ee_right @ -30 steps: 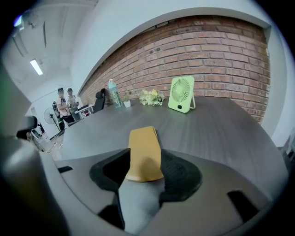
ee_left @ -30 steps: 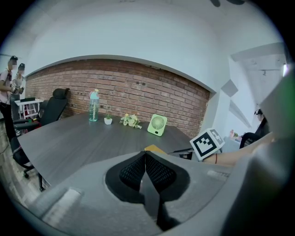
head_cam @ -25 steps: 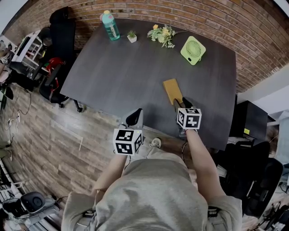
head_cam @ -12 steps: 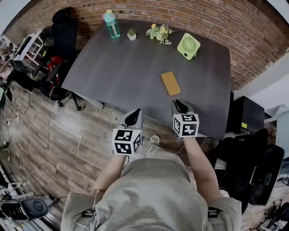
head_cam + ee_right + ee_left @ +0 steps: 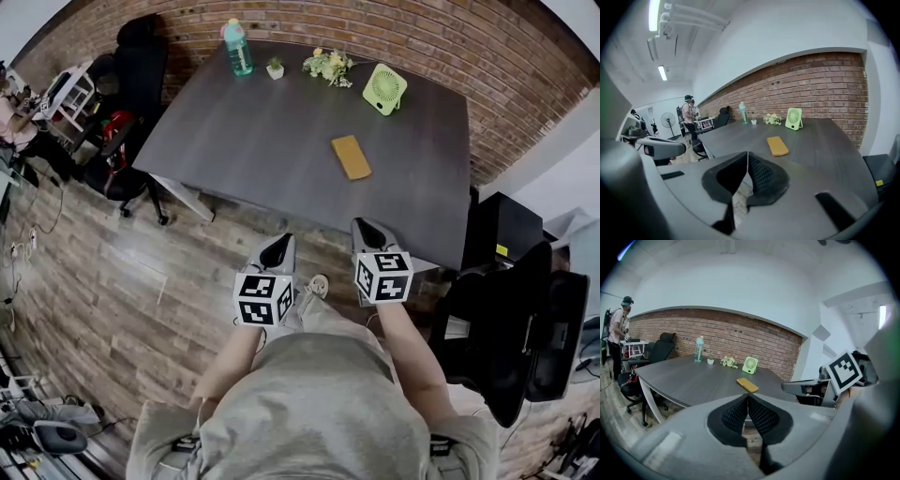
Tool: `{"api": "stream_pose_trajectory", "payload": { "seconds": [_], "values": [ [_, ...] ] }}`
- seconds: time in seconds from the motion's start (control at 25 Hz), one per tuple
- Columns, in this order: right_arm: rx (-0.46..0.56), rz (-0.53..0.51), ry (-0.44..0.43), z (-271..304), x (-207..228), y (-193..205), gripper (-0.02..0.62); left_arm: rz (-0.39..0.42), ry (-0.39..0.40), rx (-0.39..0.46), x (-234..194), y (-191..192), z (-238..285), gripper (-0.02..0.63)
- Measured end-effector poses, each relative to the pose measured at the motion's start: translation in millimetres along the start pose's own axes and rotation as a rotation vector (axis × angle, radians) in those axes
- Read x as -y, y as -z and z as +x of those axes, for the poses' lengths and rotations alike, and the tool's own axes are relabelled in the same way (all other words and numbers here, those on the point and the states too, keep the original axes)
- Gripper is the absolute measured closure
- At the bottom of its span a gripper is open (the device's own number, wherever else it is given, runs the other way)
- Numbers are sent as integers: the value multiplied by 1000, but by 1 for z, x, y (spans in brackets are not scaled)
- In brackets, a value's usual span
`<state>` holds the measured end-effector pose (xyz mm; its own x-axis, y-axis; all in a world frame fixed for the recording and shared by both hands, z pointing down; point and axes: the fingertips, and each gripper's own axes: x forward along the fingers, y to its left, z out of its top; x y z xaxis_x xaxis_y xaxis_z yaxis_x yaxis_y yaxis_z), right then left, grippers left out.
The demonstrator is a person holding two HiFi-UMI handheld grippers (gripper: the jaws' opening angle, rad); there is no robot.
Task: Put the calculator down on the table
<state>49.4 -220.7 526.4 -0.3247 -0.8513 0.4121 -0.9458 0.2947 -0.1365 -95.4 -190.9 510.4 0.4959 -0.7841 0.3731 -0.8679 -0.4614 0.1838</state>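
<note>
The left tongs (image 5: 277, 249) and the right tongs (image 5: 367, 232) are held side by side in front of the person's torso. The left tongs are over the wooden floor (image 5: 112, 281); the right tongs are at the near edge of the table (image 5: 272, 131). The jaws of the left tongs are together with nothing between them. The jaws of the right tongs have just been closing and now meet, also with nothing between them.

The calculator (image 5: 351, 157) lies flat on the table, beyond both tongs and well apart from them, nearer the right tongs. It reads only as a plain yellow slab: keys and display cannot be made out.

Along the far edge stand a bottle (image 5: 237, 47), a small pot (image 5: 275, 68), a bunch of flowers (image 5: 328, 66) and a green fan (image 5: 379, 88). In both gripper views, the tongs' own bodies cover the nearest part of the table.
</note>
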Motion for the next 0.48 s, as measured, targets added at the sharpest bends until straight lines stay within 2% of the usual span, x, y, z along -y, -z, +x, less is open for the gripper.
{"api": "stream_pose_trajectory", "payload": {
  "seconds": [0.48],
  "values": [
    [37,-20,-26,-88,-41,32,592,0,-9,5,41,39,-68,588]
  ]
}}
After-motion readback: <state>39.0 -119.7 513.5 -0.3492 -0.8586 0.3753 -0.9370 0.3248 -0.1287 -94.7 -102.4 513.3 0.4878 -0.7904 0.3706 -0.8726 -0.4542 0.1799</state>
